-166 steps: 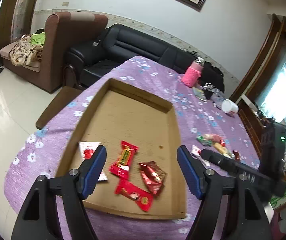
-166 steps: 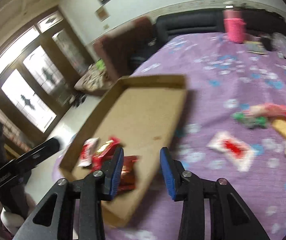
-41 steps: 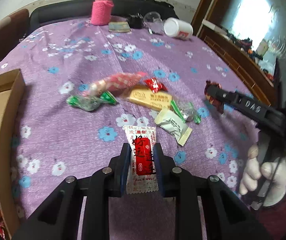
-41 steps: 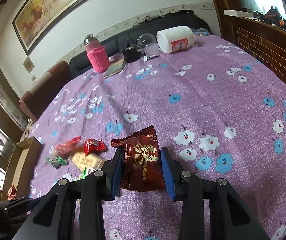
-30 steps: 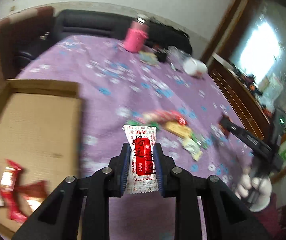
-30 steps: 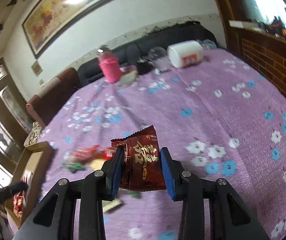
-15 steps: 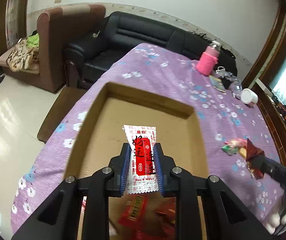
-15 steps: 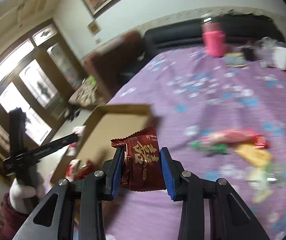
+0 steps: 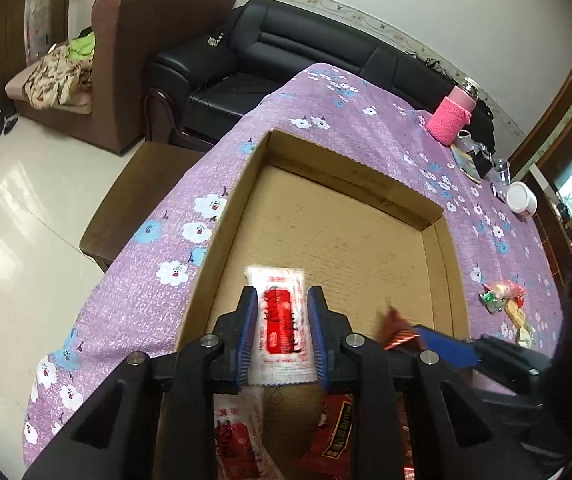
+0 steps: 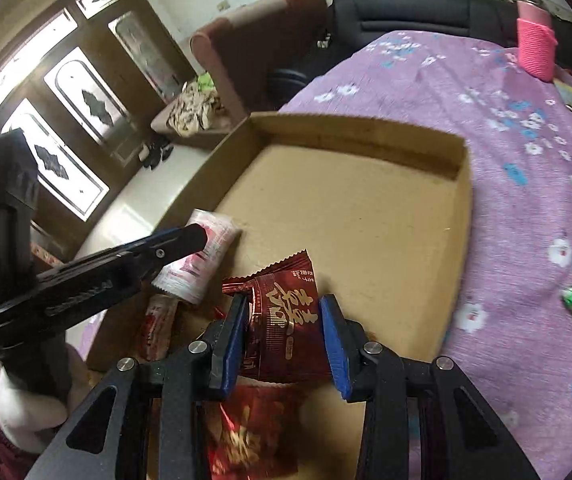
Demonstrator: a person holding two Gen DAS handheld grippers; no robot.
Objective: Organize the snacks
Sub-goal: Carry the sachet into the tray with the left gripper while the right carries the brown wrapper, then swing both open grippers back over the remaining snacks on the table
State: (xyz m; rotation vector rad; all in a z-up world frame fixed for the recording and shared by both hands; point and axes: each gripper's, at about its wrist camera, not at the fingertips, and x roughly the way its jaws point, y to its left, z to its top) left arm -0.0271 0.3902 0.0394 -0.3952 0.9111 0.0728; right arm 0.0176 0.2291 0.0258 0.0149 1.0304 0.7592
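over the shallow brown cardboard tray [image 9: 328,236], the left gripper [image 9: 280,334] clamps a white-and-red sachet [image 9: 279,322]; the right gripper [image 10: 282,338] clamps a dark red foil snack packet [image 10: 282,320].

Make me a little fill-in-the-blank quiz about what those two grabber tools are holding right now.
1. The left gripper pinches a white packet with a ____ label.
2. The right gripper holds a dark red snack packet over the ____ tray.
3. The tablecloth is ____ with flowers.
4. The far bottle wears a ____ sleeve.

Answers: red; cardboard; purple; pink
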